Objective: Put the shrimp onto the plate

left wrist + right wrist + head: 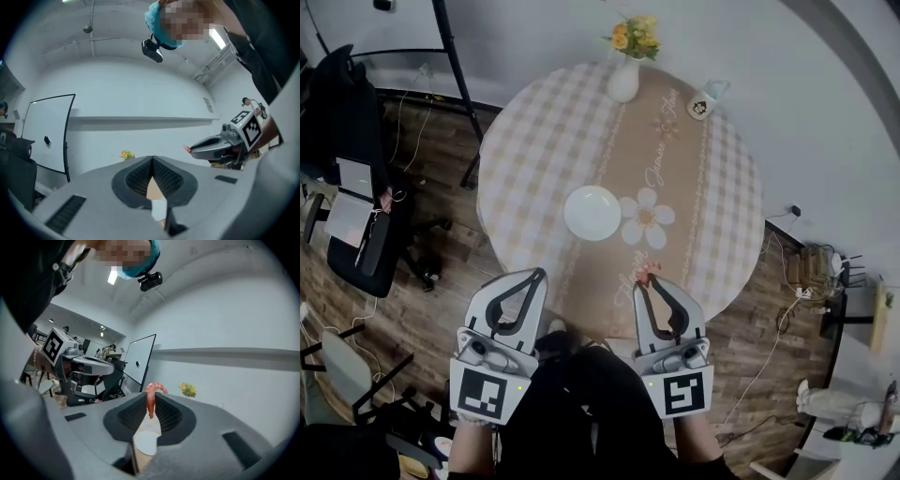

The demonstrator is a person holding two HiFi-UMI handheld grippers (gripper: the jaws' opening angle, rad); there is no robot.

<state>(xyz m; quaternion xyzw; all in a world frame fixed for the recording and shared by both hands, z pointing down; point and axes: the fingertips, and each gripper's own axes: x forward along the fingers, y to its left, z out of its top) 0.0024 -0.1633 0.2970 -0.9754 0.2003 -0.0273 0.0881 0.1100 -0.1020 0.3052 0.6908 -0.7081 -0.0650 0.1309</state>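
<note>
Pinches shrimp (151,398) at tips of right gripper (649,279); left gripper (539,275) closed, empty. Thin hold: may slip short of plate (592,213), 11 o'clock.

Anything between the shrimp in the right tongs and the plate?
Nothing visible. The right tongs hold the shrimp; only bare tablecloth lies between it and the empty plate. The vase and cup stand at the far side, beyond the plate.
</note>
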